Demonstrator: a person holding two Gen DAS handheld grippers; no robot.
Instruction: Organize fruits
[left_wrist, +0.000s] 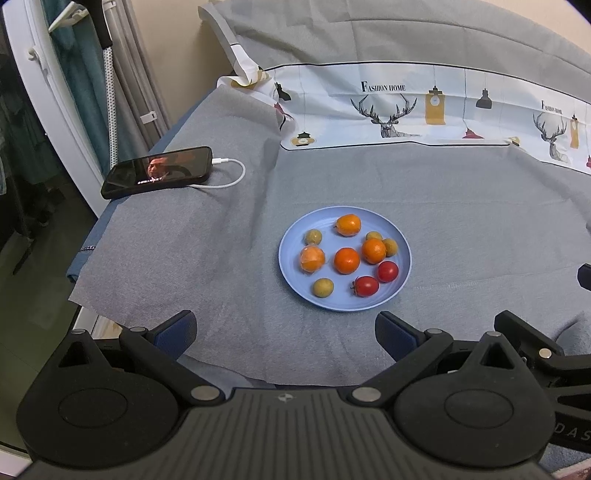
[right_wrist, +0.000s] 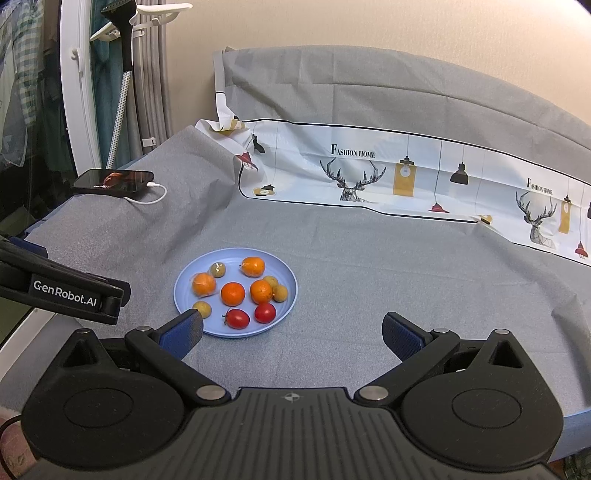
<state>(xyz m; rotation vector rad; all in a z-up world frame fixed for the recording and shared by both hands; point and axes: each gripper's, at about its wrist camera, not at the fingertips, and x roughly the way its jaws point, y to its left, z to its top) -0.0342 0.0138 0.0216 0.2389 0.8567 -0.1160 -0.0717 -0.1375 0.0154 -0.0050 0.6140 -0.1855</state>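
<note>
Plate (left_wrist: 400, 275), round, pale blue, lies at 12 o'clock just beyond left gripper (left_wrist: 286, 328), whose jaws are spread wide and empty; right gripper (right_wrist: 292, 332), equally wide and empty, has it at 11 o'clock; on it: four oranges (left_wrist: 347, 260), two glossy tomatoes (left_wrist: 366, 286), small yellowish fruits (left_wrist: 323, 287); phone (left_wrist: 159, 171) with white cable (left_wrist: 231, 177) at 10 o'clock; grey woven cloth (left_wrist: 461, 206) beneath; nothing obstructs.

Matt cloth, smooth plastic, glossy fruit skins

A rough-woven matt grey cloth (left_wrist: 461, 206) carries a smooth, matt blue plastic plate (left_wrist: 400, 280); the tomatoes (left_wrist: 387, 271) shine glossy, one orange (left_wrist: 312, 259) sits in crinkly clear wrap, and the phone (left_wrist: 159, 170) screen is glossy glass.
</note>
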